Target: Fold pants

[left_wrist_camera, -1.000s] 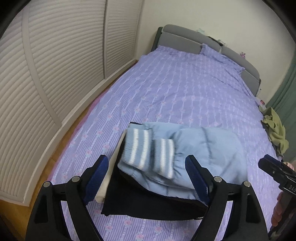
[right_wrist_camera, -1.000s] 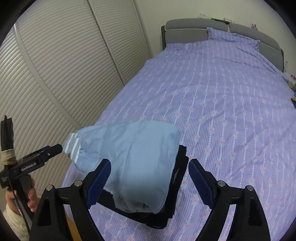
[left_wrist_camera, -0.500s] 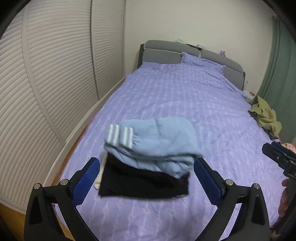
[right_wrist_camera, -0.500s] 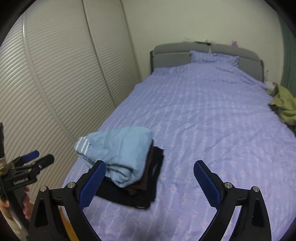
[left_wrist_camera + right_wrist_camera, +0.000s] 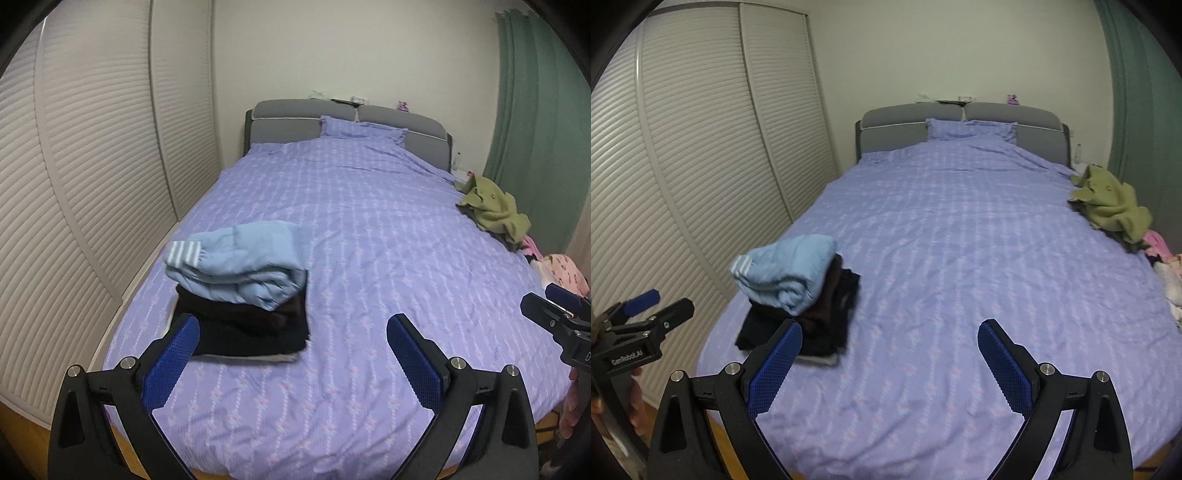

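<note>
Folded light blue pants (image 5: 240, 266) with striped cuffs lie on top of a stack of dark folded clothes (image 5: 243, 328) at the near left of the purple bed (image 5: 369, 229). The pants also show in the right wrist view (image 5: 786, 273), on the same dark stack (image 5: 820, 325). My left gripper (image 5: 293, 350) is open and empty, held back from the stack above the bed's foot. My right gripper (image 5: 888, 354) is open and empty, to the right of the stack.
An olive green garment (image 5: 491, 210) lies in a heap at the bed's right edge, with pink and patterned clothes (image 5: 561, 266) nearer. Louvred wardrobe doors (image 5: 74, 184) run along the left. A grey headboard (image 5: 347, 122) and green curtain (image 5: 532, 110) stand at the back.
Both grippers have pulled back and risen away from the folded blue pants. The pants stay on the dark stack. More of the bed and room has come into view.
</note>
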